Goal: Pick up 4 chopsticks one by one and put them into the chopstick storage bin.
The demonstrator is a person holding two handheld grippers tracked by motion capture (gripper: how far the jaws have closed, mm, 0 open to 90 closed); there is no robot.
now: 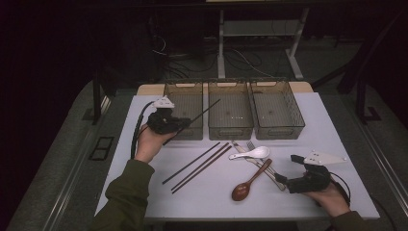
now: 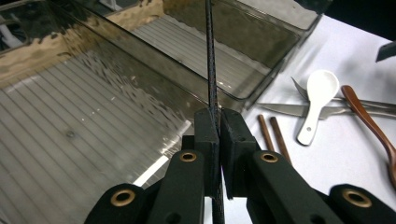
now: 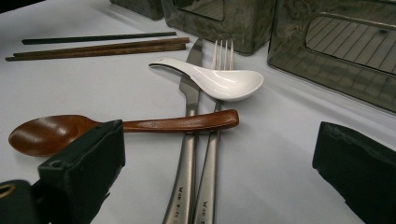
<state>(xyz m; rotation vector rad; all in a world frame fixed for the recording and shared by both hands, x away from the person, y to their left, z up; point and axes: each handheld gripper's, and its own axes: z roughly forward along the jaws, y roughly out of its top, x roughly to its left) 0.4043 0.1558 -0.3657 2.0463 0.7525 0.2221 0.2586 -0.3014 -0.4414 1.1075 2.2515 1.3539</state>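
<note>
The left gripper (image 1: 185,121) hangs above the near wall of the left bin (image 1: 179,89), its jaws clamped on a thin black chopstick (image 1: 204,111). In the left gripper view the stick (image 2: 211,70) runs straight out from between the pads, over the left bin (image 2: 70,140) and toward the middle bin (image 2: 224,51) beyond it; a short tail sticks out behind the jaws.

The grip sits near one end, so most of the stick hangs out ahead of the pads. It could pivot in the jaws and droop. If the far tip catches a bin wall as the hand swings, the stick may twist loose or land half outside, propped on a rim. Let go too high, it could bounce on the ribbed bin floor.

The stick is slim, straight and dark, with a fine woven texture. It looks light and slick, so it has little for the pads to bite on.

To the right of that gripper, three more chopsticks (image 1: 202,165) lie on the table (image 1: 144,115). Further right lie a white spoon (image 1: 252,153), a knife (image 3: 187,154), a fork (image 3: 212,154) and a brown wooden spoon (image 1: 249,183), whose handle crosses the two metal pieces.

The right gripper (image 1: 285,174) rests low, just right of that pile, jaws wide apart and empty.
</note>
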